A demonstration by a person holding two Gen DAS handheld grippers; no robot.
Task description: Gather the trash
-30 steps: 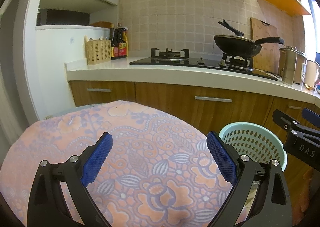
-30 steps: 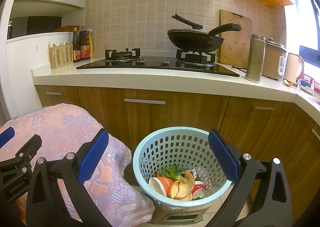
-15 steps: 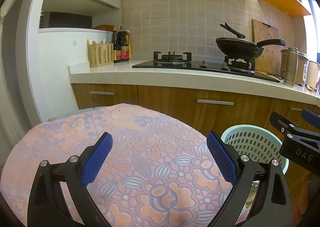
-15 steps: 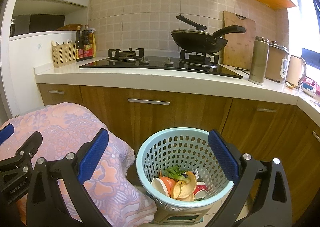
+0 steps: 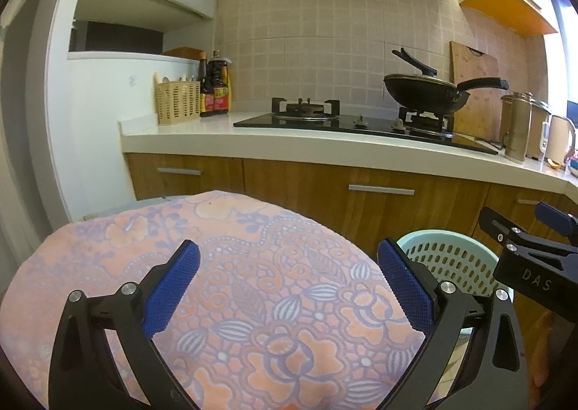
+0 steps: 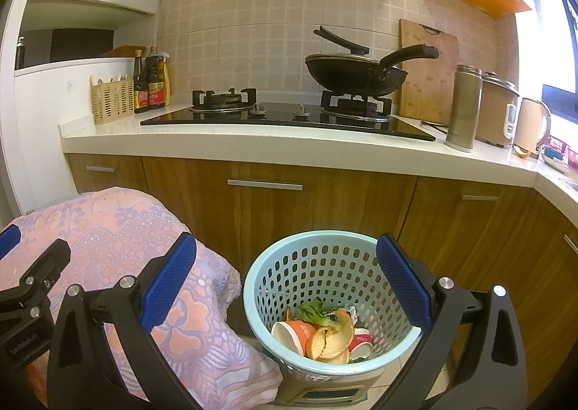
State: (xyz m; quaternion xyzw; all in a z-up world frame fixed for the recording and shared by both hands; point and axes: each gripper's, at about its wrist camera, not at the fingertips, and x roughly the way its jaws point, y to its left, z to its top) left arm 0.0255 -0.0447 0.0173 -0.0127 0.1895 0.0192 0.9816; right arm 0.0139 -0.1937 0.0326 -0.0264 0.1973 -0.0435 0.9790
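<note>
Both claws are spread wide and hold nothing. The left claw point(image 5: 289, 287) hangs over a pink and purple flowered cloth point(image 5: 224, 265) draped on a rounded surface, its blue pads point(image 5: 173, 287) well apart above the fabric. The right claw point(image 6: 285, 287) is poised above a pale blue perforated basket point(image 6: 325, 265) that stands on the floor just beside the cloth's right edge, in front of the wooden cupboard doors point(image 6: 289, 207). The trash lies in the bottom of the basket: an orange paper cup point(image 6: 294, 334), curled orange peel point(image 6: 332, 337) and a green leaf point(image 6: 314, 310). Behind, the white worktop point(image 6: 253, 146) carries a black hob point(image 6: 285, 117) with a wok point(image 6: 356, 76) on its right burner.
</note>
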